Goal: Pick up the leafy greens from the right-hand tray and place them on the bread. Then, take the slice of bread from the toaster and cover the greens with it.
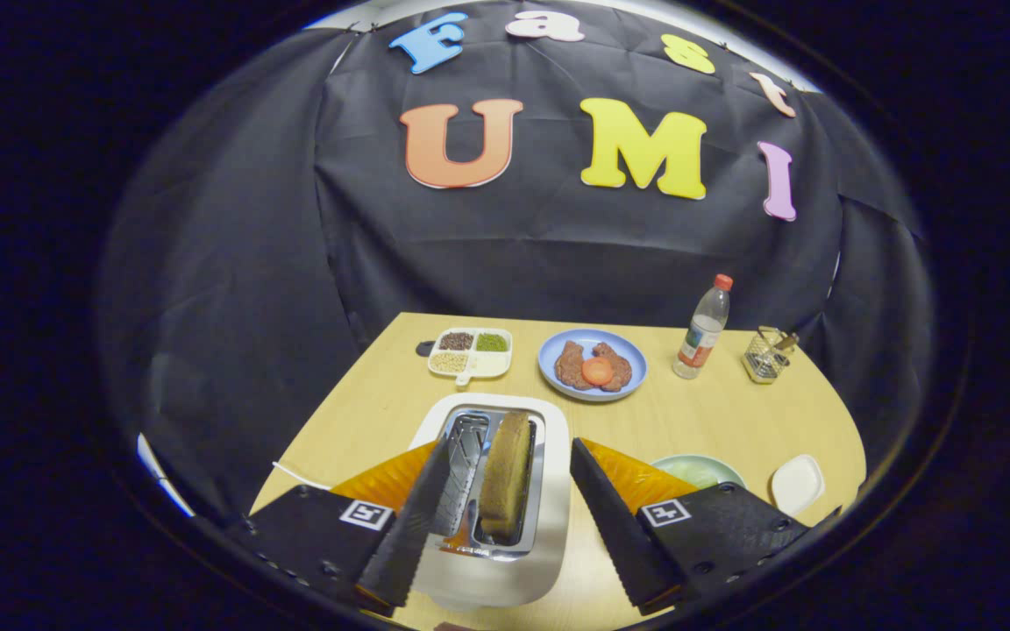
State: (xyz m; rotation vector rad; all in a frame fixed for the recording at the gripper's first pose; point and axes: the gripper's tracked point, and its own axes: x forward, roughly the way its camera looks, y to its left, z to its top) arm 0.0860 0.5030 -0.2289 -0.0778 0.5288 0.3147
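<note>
The gripper [509, 491] is hovering over the toaster [494, 499] with its fingers spread wide, one on each side of the bread [506, 473] standing upright in the slot, not touching it. A green plate [698, 471] is lying just right of the fingers, its contents unclear. Beyond the toaster are sitting a blue plate [592, 364], a divided tray [471, 352] and a bottle [703, 327].

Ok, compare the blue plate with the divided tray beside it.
The blue plate is round and carries two brown patties with an orange-red slice on top; the divided tray is white and squarish, split into four compartments of grains or seeds. The plate is one open surface, the tray has walls between portions. Both sit on the wooden table, beyond the open gripper and toaster.
</note>
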